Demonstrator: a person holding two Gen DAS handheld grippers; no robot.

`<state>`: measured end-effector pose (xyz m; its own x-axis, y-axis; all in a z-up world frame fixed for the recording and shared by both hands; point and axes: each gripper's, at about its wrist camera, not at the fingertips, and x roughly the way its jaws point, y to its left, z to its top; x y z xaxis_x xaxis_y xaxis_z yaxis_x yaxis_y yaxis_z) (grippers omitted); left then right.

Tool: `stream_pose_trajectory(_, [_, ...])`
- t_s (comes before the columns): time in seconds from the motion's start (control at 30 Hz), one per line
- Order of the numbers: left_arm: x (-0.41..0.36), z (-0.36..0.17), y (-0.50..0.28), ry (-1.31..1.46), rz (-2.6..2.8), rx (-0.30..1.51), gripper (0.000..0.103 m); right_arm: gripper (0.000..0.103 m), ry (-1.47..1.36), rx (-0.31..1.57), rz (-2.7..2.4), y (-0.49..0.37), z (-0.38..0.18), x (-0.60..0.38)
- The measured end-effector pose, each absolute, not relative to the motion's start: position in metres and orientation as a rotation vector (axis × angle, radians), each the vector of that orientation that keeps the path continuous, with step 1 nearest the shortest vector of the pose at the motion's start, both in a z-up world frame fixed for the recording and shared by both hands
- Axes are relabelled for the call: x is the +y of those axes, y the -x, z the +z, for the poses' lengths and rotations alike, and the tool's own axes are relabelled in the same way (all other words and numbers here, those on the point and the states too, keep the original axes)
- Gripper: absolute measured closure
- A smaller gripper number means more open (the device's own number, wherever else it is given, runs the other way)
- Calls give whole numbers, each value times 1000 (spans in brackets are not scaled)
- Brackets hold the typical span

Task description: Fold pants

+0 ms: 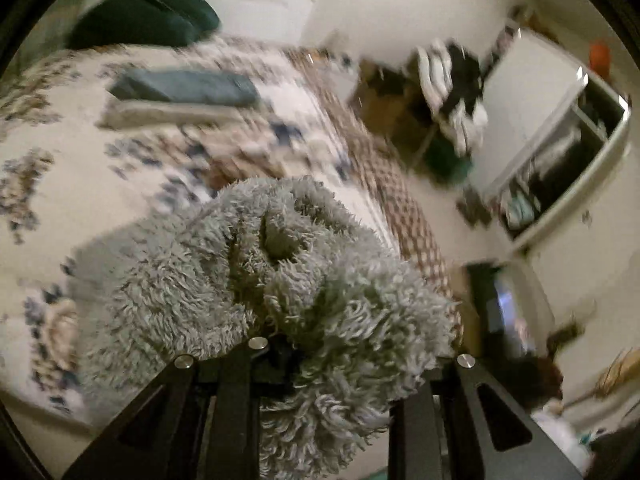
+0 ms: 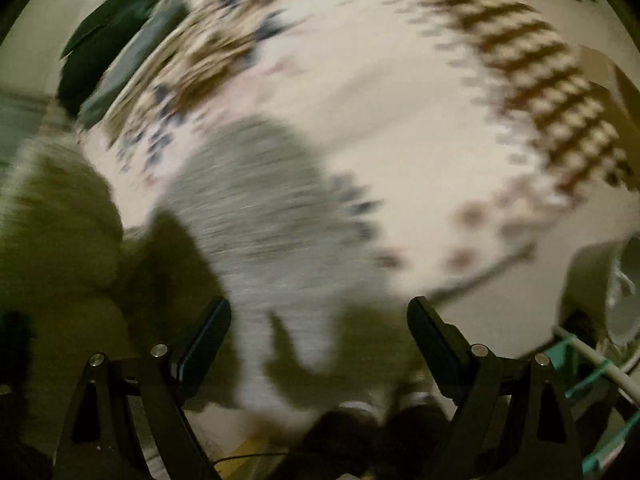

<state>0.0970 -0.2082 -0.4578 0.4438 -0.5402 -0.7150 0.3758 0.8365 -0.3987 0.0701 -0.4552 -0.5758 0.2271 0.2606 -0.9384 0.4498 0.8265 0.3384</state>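
Observation:
The fluffy grey pants (image 1: 288, 276) are bunched in a thick wad over my left gripper (image 1: 316, 344), which is shut on the fabric. The pile hides its fingertips, and a loose end hangs down between the gripper's arms. The rest of the pants trails to the left onto the flower-patterned bedcover (image 1: 60, 128). In the blurred right wrist view the pants (image 2: 260, 200) lie as a grey patch on the bedcover (image 2: 400, 140). Above them my right gripper (image 2: 320, 320) points steeply down, open, with nothing between its fingers (image 2: 208, 332).
Folded blue-grey clothes (image 1: 184, 88) and a dark green pillow (image 1: 144, 16) lie at the far end of the bed. The bed's checkered edge (image 1: 404, 204) drops to the floor on the right, near a clothes rack (image 1: 456, 84) and a white cabinet (image 1: 532, 120).

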Motion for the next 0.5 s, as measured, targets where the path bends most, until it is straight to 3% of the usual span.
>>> stream_pose_trajectory(0.07, [-235, -477, -95, 130, -579, 1012, 83, 11, -642, 1358, -192, -58, -575, -486])
stream_pose_trajectory(0.17, [-270, -504, -97, 5, -598, 1108, 72, 11, -651, 1349, -226, -46, -573, -515])
stream_pose_trajectory(0.2, [-277, -508, -97, -25, -609, 1120, 57, 11, -653, 1346, -231, -44, -571, -522])
stream_pose_trajectory(0.23, [-281, -508, -94, -34, -635, 1126, 25, 11, -659, 1338, -233, -42, -569, -529])
stream_pose_trajectory(0.27, [-285, -501, -93, -18, -677, 1125, 9, 11, -668, 1332, -231, -39, -568, -533])
stream_pose_trajectory(0.3, [-286, -495, -91, 0, -703, 1115, 0, 11, -683, 1326, -228, -36, -568, -539])
stream_pose_trajectory(0.4, [-287, -472, -83, 41, -768, 1119, 0, 11, -744, 1298, -196, -33, -566, -545])
stream_pose_trajectory(0.5, [-258, -447, -84, 61, -738, 1105, 0, 4, -797, 1272, -115, -42, -561, -532])
